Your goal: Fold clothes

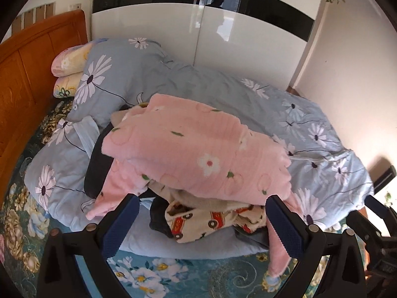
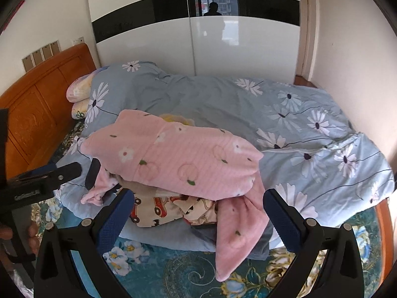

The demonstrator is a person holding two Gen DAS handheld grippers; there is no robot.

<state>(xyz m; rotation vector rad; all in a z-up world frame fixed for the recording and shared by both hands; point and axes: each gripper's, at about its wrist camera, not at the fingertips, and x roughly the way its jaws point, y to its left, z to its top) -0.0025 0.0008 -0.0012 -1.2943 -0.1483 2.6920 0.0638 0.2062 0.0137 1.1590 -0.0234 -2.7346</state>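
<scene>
A heap of clothes lies on the bed. On top is a pink fleece garment [image 1: 193,149] [image 2: 178,159] with flowers; one pink sleeve [image 2: 235,233] hangs toward the bed's near edge. Under it lies a cream garment with red cars [image 1: 211,221] [image 2: 158,208] and a dark navy piece [image 1: 99,164]. My left gripper [image 1: 203,226] is open just in front of the heap, nothing between its blue pads. My right gripper [image 2: 198,218] is open too, its fingers either side of the heap's near edge. The left gripper also shows in the right wrist view [image 2: 44,178].
A light blue daisy duvet [image 1: 248,99] [image 2: 297,124] covers the bed behind the heap. Pillows [image 1: 67,67] lean on the orange wooden headboard [image 1: 29,74] at left. A teal floral bedsheet [image 2: 198,273] lies at the near edge. A glossy white wardrobe [image 2: 198,44] stands behind.
</scene>
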